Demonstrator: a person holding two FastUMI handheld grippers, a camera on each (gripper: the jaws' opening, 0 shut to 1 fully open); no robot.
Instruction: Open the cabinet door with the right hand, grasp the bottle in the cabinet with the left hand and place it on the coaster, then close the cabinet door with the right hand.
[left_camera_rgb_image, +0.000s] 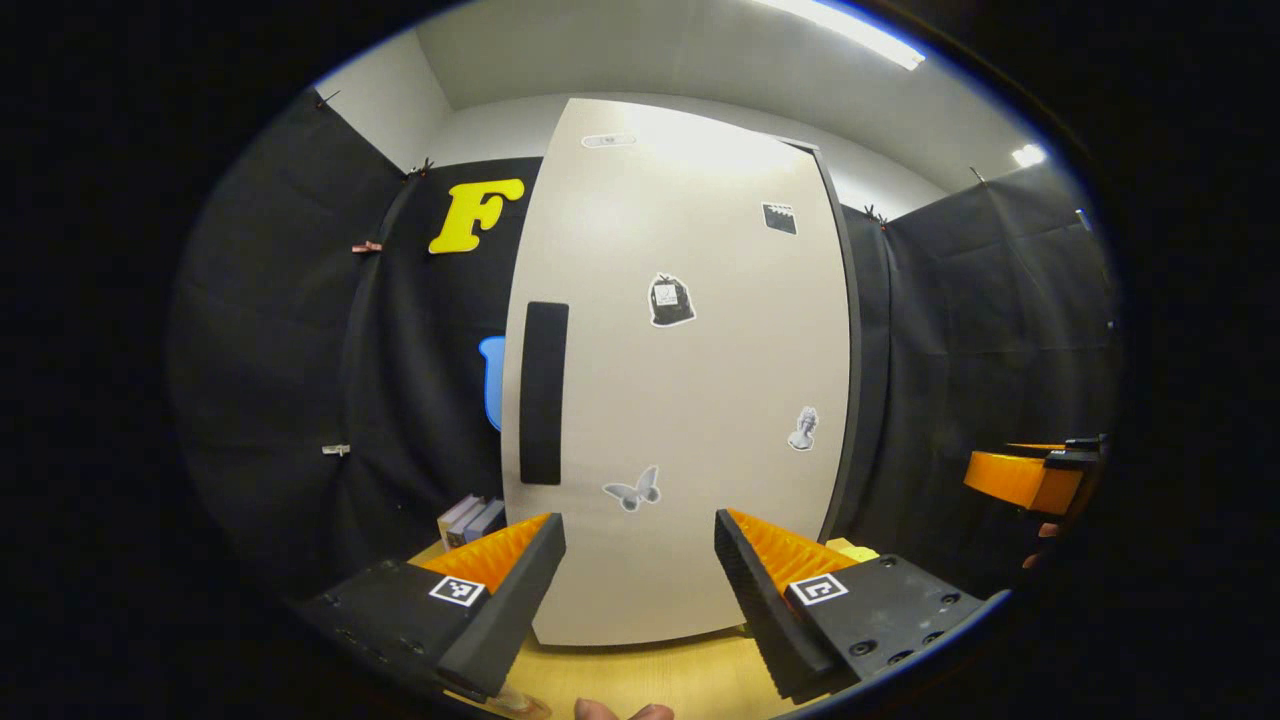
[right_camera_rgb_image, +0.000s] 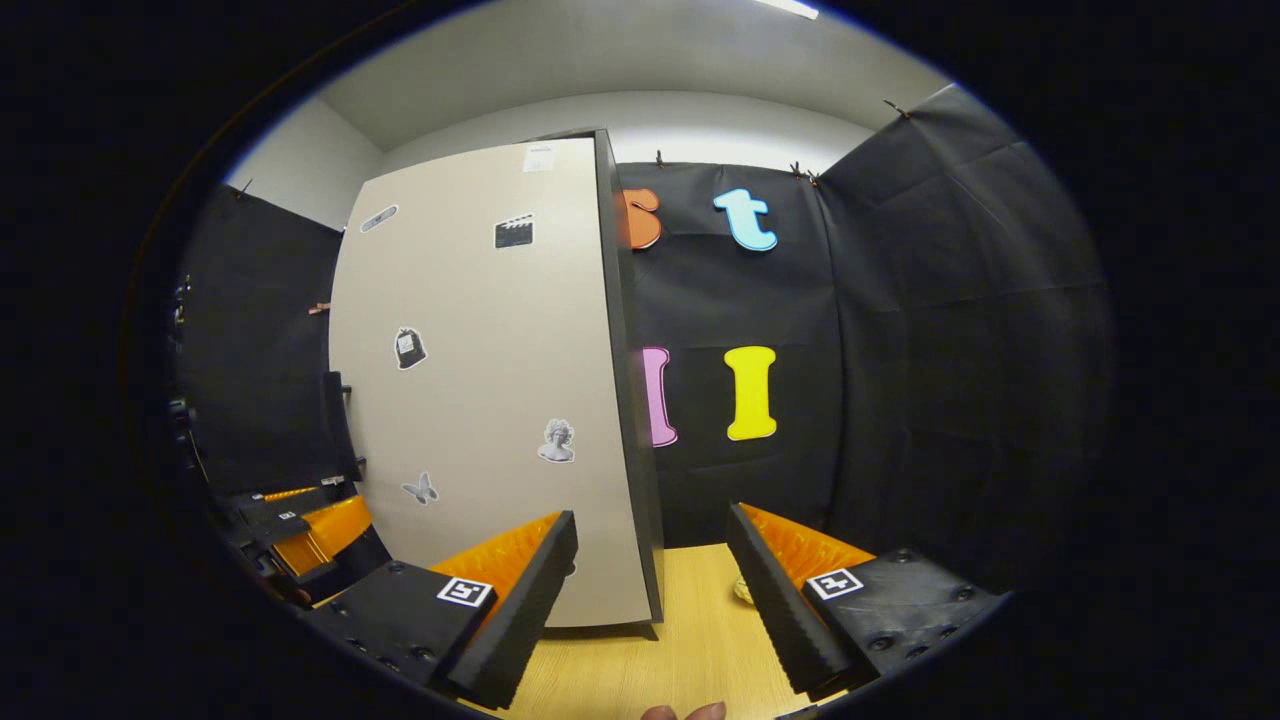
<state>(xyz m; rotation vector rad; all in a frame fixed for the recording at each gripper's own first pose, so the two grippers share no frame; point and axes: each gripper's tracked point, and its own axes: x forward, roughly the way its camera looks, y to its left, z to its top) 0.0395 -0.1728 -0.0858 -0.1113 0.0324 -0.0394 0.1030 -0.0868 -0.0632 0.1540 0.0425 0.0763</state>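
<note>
Cabinet (left_camera_rgb_image: 690, 400): a tall pale box that stands on the table, in front of the black wall. It has a dark edge down its right side.
Door (right_camera_rgb_image: 480, 400): shut. It is the whole pale front. It has small stickers on it: a butterfly, a bag, a stone head and a film board.
Handle (left_camera_rgb_image: 543, 392): a long black bar, standing up, near the left edge of the door.
Table (right_camera_rgb_image: 690, 650): light wood. It shows under both grippers.
Left gripper (left_camera_rgb_image: 640, 585): jaws wide, with nothing in them. It points right at the door, down low, close to it but not touching.
Right gripper (right_camera_rgb_image: 650, 590): jaws wide, with nothing in them. It points at the right edge of the cabinet, apart from it.
Books (left_camera_rgb_image: 470, 520): a few stand left of the cabinet, on the table.
Bottle: cannot tell where it is; the door is shut.
</note>
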